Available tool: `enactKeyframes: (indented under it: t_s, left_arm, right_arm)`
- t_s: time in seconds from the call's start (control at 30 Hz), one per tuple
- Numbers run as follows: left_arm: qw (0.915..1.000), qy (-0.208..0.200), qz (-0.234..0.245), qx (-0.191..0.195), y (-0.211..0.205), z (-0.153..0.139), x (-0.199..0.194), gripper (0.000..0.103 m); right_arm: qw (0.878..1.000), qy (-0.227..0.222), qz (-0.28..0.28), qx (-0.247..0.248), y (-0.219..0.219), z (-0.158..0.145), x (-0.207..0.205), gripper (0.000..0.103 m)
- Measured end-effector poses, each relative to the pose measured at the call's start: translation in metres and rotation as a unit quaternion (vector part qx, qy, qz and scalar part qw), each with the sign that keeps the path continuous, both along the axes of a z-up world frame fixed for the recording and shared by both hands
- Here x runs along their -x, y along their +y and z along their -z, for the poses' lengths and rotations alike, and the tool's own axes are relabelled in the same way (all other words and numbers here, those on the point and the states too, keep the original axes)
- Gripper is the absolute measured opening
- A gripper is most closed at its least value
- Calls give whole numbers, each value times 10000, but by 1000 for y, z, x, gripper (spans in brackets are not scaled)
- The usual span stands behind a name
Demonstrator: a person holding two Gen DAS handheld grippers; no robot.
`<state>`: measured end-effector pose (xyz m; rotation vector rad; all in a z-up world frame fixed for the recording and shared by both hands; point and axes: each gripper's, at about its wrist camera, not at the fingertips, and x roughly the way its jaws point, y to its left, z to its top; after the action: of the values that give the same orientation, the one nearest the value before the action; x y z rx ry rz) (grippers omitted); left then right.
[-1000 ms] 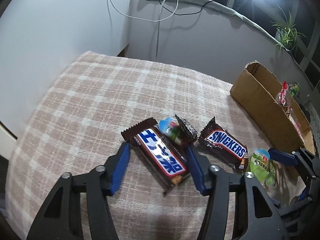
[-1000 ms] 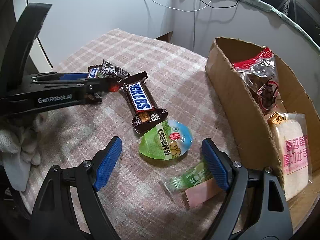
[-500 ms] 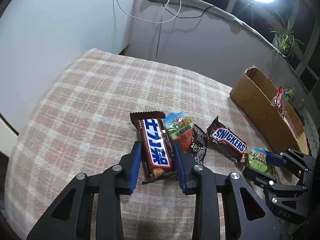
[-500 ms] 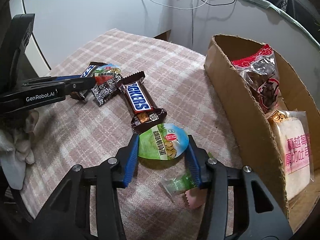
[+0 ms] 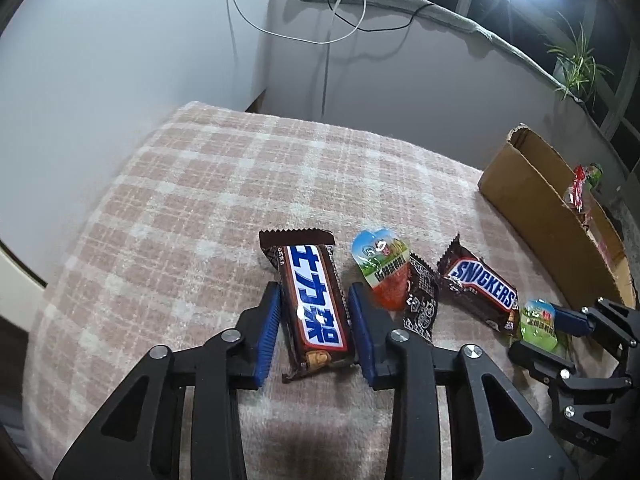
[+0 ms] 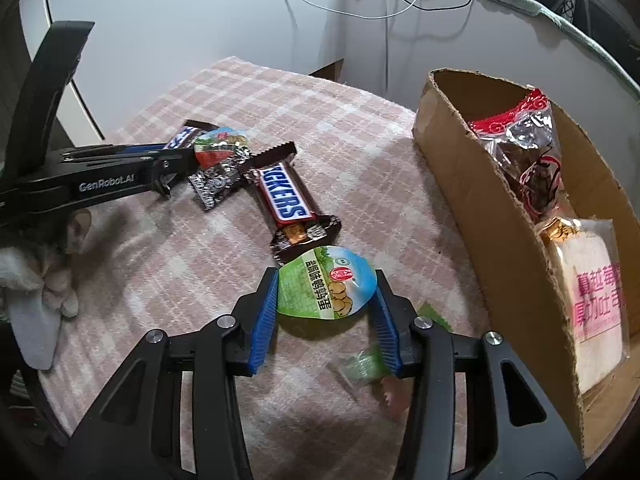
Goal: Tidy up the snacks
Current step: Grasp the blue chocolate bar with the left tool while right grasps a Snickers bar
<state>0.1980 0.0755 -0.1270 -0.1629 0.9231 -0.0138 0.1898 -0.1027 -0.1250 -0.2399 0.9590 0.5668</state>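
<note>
in the left wrist view, our left gripper (image 5: pixel 314 322) sits low in the middle of the frame. its two blue pads are squeezed on the sides of a brown candy bar with a blue and white label (image 5: pixel 314 300). the bar lies flat on the pink checked cloth (image 5: pixel 180 208), with its far end poking out past the pads. just right of it is a small blue and red jelly cup (image 5: pixel 386 270), lying partly on a dark patterned wrapper (image 5: pixel 420 300). further right is the snickers bar (image 5: pixel 478 286), and at the far right edge we see our right gripper (image 5: pixel 550 322) from the side with its green pack.

in the right wrist view, our right gripper sits low in the middle too. its blue pads (image 6: pixel 266 320) are pressed on both edges of a round green quail egg pack (image 6: pixel 326 288), so it grips the pack. the pack's far edge touches the near end of the snickers bar, which lies in the middle of the frame. under the right pad, a small clear and green wrapper (image 6: pixel 362 364) lies on the cloth, a bit blurry.

the cardboard box (image 6: pixel 480 208) fills the right side of this frame. inside it we see a clear bag with a red top (image 6: pixel 520 148) and a bread pack with pink writing (image 6: pixel 592 300). a hand in a white glove (image 6: pixel 36 292) shows at the left edge.
</note>
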Motion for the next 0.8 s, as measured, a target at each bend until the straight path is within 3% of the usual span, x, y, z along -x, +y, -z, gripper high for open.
enactKeyframes:
  t_s: [0.23,0.3,0.33,0.37,0.53,0.73,0.8]
  left_arm:
    - [9996,-141,-171,147,13,-10,13,27]
    - [9995,-194,-201,176,16,-14,18,27]
    - [9994,-225,-211,184,17,-17,20,27]
    - [9993,-243,-210,195,17,-18,22,27]
    - [9989,-420,-118,192,11,-34,30,27]
    - [9984,-535,15,176,0,-44,35,27]
    - [9982,-558,26,195,0,-46,36,27]
  right_arm:
    - [9997,-105,-25,-212,-4,-15,10,38]
    - [9996,-134,-33,-258,-5,-19,12,26]
    - [9995,-132,-33,-275,-6,-20,13,10]
    - [9995,-112,-38,-306,-7,-21,13,6]
    - [9987,-230,-28,-454,-12,-32,14,6]
    - [9978,45,-110,-647,-18,-26,15,6]
    - [9970,99,-49,-767,-21,-24,12,17]
